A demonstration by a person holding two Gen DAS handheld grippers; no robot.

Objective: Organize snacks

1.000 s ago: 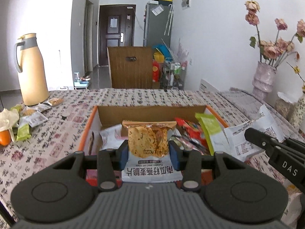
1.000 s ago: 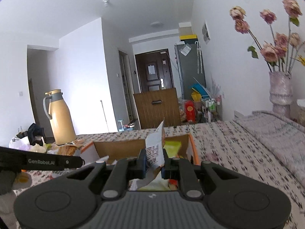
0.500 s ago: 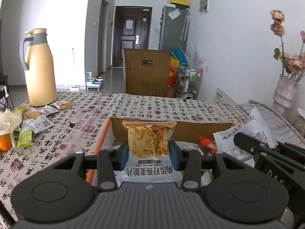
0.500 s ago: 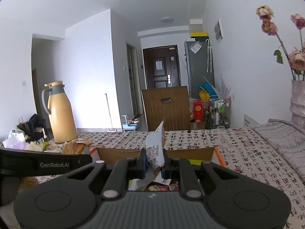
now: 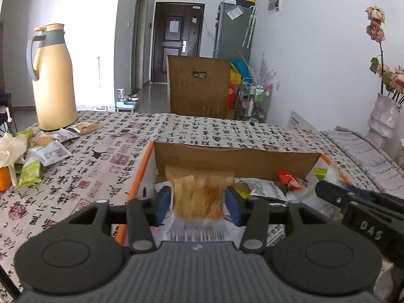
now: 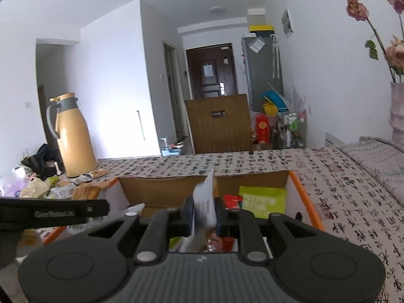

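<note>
An open cardboard box (image 5: 227, 161) with orange edges sits on the patterned tablecloth and holds several snack packets. My left gripper (image 5: 197, 202) hangs over its left half, jaws opening. A cracker packet (image 5: 199, 194) is between the blue pads, blurred and dropping, with a gap on each side. My right gripper (image 6: 203, 212) is over the same box (image 6: 164, 189), jaws opening as well. A white packet (image 6: 204, 197) stands edge-on between its pads, blurred and slipping down. The right gripper's finger (image 5: 353, 199) shows in the left wrist view.
A yellow thermos jug (image 5: 54, 80) stands at the far left, with several loose snack packets (image 5: 48, 151) beside it. A vase of dried flowers (image 5: 383, 118) is at the right. A wooden chair (image 5: 199, 85) is behind the table. A green packet (image 6: 262, 199) leans inside the box.
Both grippers came in lower over the box. Their jaws, shut on the packets before, have spread. The cracker packet and the white packet are sliding down, blurred.
</note>
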